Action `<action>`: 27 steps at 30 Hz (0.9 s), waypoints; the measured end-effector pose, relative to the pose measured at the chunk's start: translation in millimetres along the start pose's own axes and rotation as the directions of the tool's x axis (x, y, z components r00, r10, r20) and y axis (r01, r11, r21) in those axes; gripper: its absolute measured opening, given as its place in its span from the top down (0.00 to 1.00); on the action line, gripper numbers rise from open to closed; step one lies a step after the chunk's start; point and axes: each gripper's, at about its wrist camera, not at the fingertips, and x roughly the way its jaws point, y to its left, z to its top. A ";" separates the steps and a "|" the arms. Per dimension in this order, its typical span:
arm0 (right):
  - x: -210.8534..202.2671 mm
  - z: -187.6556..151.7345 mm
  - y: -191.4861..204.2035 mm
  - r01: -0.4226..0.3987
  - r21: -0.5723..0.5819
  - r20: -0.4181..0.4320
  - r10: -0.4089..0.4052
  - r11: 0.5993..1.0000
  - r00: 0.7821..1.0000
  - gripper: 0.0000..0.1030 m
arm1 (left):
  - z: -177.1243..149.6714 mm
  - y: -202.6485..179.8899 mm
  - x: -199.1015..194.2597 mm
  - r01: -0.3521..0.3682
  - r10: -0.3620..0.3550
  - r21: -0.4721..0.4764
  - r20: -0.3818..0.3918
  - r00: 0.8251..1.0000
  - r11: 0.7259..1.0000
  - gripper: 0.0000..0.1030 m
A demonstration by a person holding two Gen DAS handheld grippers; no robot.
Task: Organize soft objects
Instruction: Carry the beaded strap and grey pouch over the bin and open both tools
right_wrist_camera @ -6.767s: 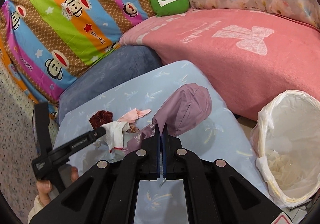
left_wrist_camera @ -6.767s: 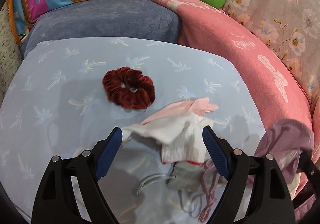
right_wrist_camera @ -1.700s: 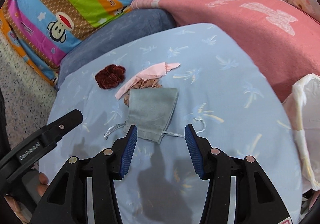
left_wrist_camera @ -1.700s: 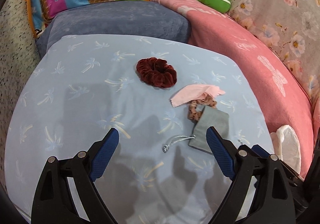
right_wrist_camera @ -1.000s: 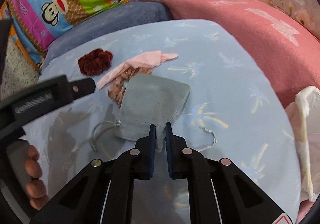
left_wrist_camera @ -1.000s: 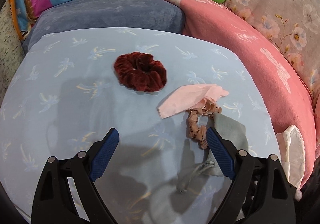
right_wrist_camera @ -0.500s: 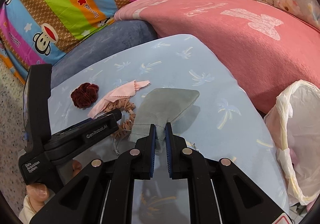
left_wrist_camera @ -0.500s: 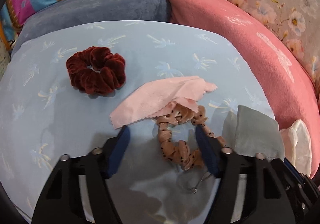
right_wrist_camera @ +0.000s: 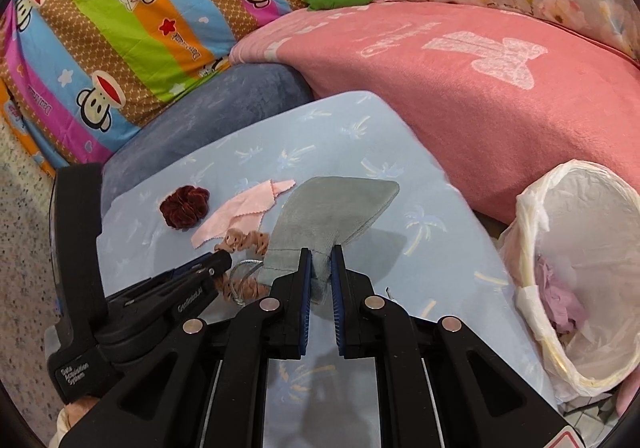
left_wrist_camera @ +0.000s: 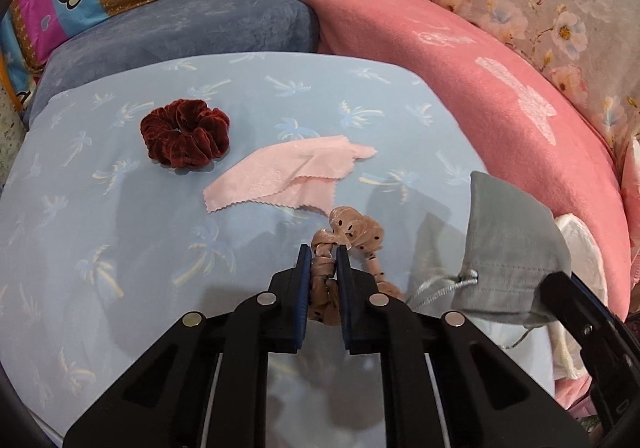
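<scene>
The left tongs (left_wrist_camera: 324,254) are pinching the tan dotted scrunchie (left_wrist_camera: 352,234), its loop bunching out past the blue pads above the light blue cushion (left_wrist_camera: 100,232). The right tongs (right_wrist_camera: 320,254) are gripping the neck of the grey drawstring pouch (right_wrist_camera: 332,203), which is hanging lifted over the cushion. Seen from the left wrist, the pink cloth (left_wrist_camera: 288,175) is lying at eleven o'clock of the scrunchie, and the maroon scrunchie (left_wrist_camera: 186,131) is sitting farther out at ten o'clock. A lined white bin (right_wrist_camera: 576,272) is standing at three o'clock of the pouch.
</scene>
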 end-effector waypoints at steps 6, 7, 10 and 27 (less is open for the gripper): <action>-43.7 2.9 -11.5 -0.009 0.017 0.067 0.008 1.000 0.998 0.91 | -0.5 -23.2 -38.8 0.012 -0.014 0.035 0.064 0.998 0.999 0.88; -50.0 3.6 -13.7 -0.011 0.019 0.076 0.009 1.000 0.997 0.91 | -0.4 -28.2 -43.3 0.014 -0.017 0.043 0.074 0.997 0.999 0.88; -73.5 5.4 -22.4 -0.011 0.029 0.113 0.007 1.000 0.994 0.91 | -2.1 -43.3 -60.5 0.024 -0.032 0.073 0.108 0.994 0.997 0.88; -177.3 9.8 -95.3 0.028 0.121 0.280 -0.061 0.992 0.958 0.91 | -13.9 -140.1 -117.8 0.100 -0.154 0.256 0.201 0.967 0.962 0.87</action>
